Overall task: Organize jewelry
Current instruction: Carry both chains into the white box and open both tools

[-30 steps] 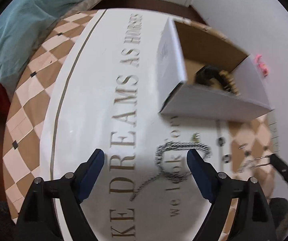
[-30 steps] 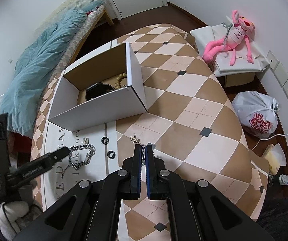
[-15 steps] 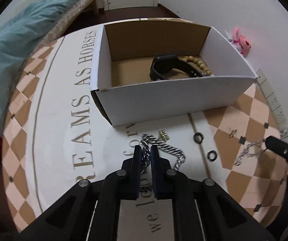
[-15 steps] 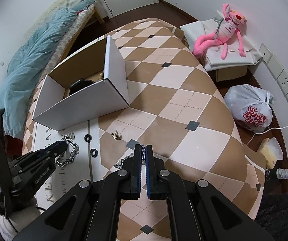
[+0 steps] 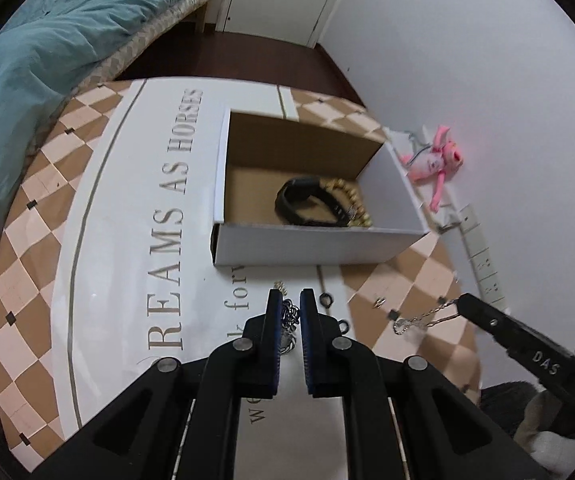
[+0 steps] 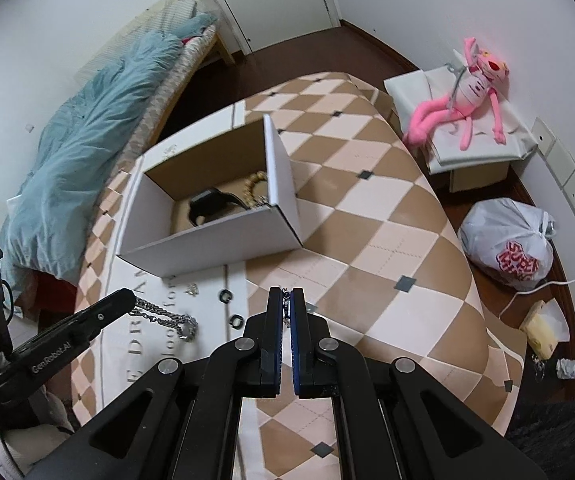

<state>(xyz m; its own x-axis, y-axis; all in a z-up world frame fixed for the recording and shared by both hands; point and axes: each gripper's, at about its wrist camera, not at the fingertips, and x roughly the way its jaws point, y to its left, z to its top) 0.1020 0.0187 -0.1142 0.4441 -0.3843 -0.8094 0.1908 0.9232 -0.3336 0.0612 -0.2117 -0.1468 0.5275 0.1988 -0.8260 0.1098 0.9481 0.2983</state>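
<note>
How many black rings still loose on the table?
2: one ring just in front of the box, the other ring slightly nearer the tongs. More may hide behind the tongs.

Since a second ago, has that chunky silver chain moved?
Yes. The chain was lying on the table's lettering; now the left gripper holds it lifted, dangling in front of the box.
</note>
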